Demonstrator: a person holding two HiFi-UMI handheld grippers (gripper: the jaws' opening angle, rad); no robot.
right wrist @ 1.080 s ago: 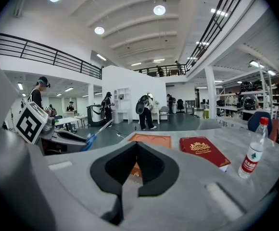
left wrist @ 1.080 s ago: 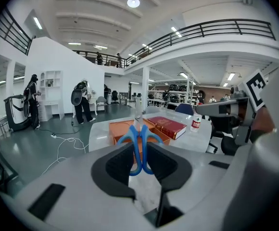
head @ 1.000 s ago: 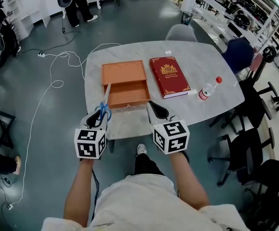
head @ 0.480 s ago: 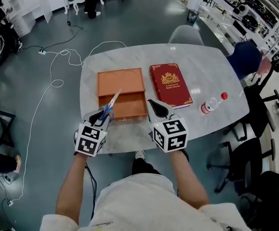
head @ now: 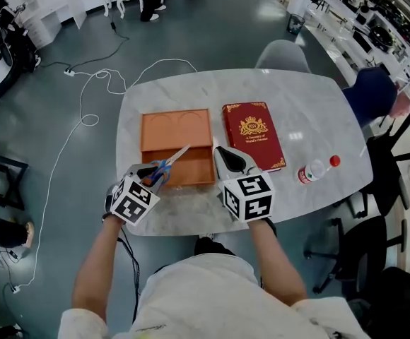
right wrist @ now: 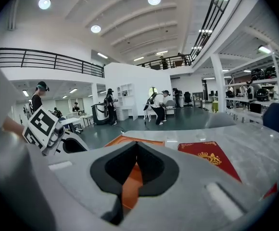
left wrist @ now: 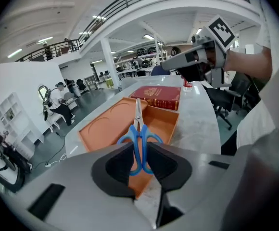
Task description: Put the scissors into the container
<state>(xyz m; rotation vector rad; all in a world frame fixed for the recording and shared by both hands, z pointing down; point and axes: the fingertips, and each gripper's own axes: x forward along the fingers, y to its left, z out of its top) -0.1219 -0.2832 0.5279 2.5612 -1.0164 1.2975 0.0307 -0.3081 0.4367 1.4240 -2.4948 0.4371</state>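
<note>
Blue-handled scissors (left wrist: 139, 138) (head: 166, 165) are held by their handles in my left gripper (head: 150, 175), which is shut on them; the blades point out over the orange container (head: 177, 147) (left wrist: 110, 126). That container, a shallow orange tray with a lower near compartment, lies on the white marble table (head: 311, 119). My right gripper (head: 224, 162) hovers at the container's near right corner, jaws closed with nothing between them. In the right gripper view a strip of the orange container (right wrist: 130, 182) shows between the jaws.
A red book (head: 253, 136) (left wrist: 155, 96) (right wrist: 207, 160) lies right of the container. A plastic bottle with a red cap (head: 314, 170) lies near the table's right edge. Grey chair (head: 283, 54) behind the table, black office chairs (head: 396, 154) at right, white cable (head: 85, 119) on the floor at left.
My left gripper has swung the scissors so the blades now point right and forward over the container's near compartment. The right gripper has stayed in place.
</note>
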